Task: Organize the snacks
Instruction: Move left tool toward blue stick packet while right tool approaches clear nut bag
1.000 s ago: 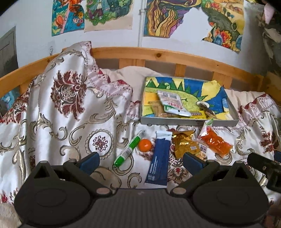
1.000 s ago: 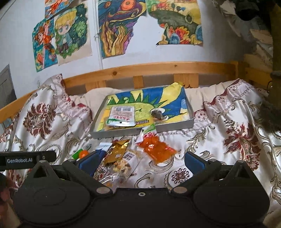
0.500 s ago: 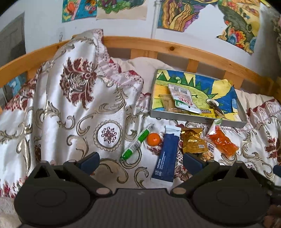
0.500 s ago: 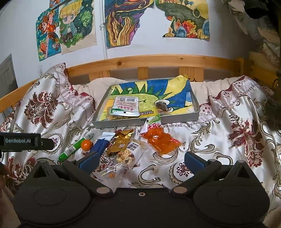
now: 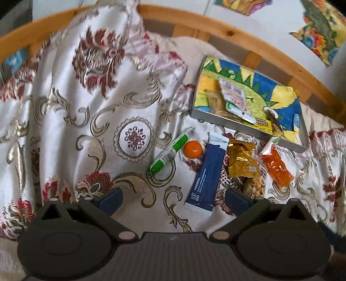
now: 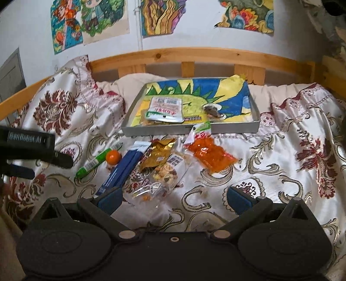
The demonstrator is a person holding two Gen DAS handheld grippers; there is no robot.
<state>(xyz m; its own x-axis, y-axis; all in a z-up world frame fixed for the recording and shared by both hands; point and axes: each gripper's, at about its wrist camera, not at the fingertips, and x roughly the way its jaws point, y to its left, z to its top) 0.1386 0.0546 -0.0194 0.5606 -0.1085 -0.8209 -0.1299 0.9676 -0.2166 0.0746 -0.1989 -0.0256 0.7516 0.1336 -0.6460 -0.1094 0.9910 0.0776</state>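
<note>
Loose snacks lie in a row on the patterned bedspread: a green-and-white stick (image 5: 172,150) (image 6: 97,161), a small orange fruit (image 5: 192,149) (image 6: 113,156), a long blue packet (image 5: 206,173) (image 6: 122,168), a gold pouch (image 5: 242,161) (image 6: 159,154), a clear bag of mixed nuts (image 6: 166,173) and an orange packet (image 5: 276,165) (image 6: 208,155). Behind them a grey tray (image 5: 227,124) (image 6: 235,127) with a colourful lining holds a white-and-green packet (image 5: 234,98) (image 6: 165,109). My left gripper (image 5: 173,197) is open just short of the blue packet. Near the nut bag, my right gripper (image 6: 173,197) is open with nothing in it.
A wooden bed rail (image 6: 194,57) runs along the back below painted pictures on the wall (image 6: 90,19). The bedspread rises in a fold (image 5: 97,56) at the left. The left gripper's body (image 6: 30,147) shows at the right wrist view's left edge.
The left gripper has moved forward and down toward the green stick and blue packet, tilting right. The right gripper has risen slightly, so the snacks sit farther ahead. Both stay open.
</note>
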